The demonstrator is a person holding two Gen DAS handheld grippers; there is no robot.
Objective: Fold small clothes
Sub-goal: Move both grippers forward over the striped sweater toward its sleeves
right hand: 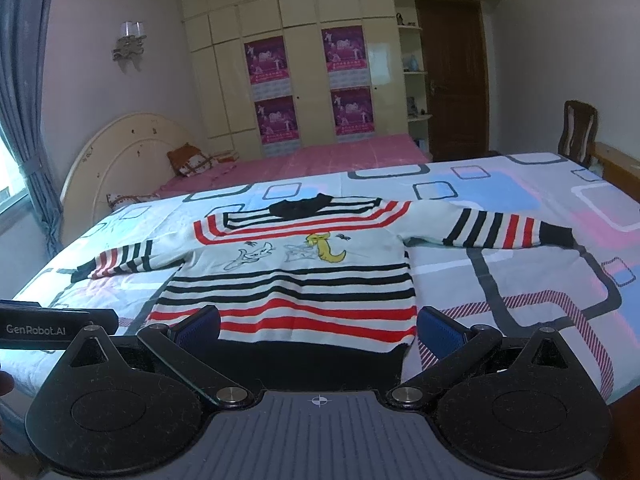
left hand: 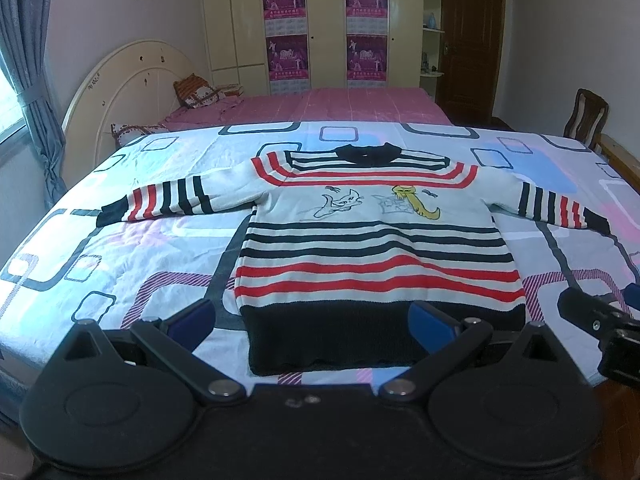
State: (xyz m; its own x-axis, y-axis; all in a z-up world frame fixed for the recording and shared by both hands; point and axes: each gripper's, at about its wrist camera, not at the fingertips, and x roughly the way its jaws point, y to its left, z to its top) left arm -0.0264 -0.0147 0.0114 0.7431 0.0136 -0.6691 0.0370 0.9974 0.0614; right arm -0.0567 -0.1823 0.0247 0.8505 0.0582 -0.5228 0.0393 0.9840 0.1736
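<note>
- Two beds in view: near bed (left hand: 120, 240) under a quilt with rounded-rectangle print; far bed (left hand: 320, 106) in pink, with a cream headboard (left hand: 120, 80) at far left.
- Wardrobe (left hand: 312, 20) on the far wall, four purple posters on its doors; dark door (left hand: 472, 40) to its right; chair (left hand: 586, 118) at far right; blue curtain (left hand: 28, 60) at left.
- Sweater (left hand: 372, 248) lies flat on the near bed, face up, collar far, dark hem near, both sleeves spread straight out left and right. Striped red, black and white; cat drawings across the chest.
- Left gripper (left hand: 312, 320): jaws spread wide, holding nothing, over the near edge of the bed. Its left finger is over quilt just left of the hem, its right finger over the hem's right part.
- Right gripper (right hand: 320, 330): jaws spread wide, holding nothing, just near the hem. Hem sits between the blue pads (right hand: 434, 330) in its own view; whether they touch cloth, cannot tell.
- Right gripper also shows at the right edge of the left view, beside the hem's right corner.
</note>
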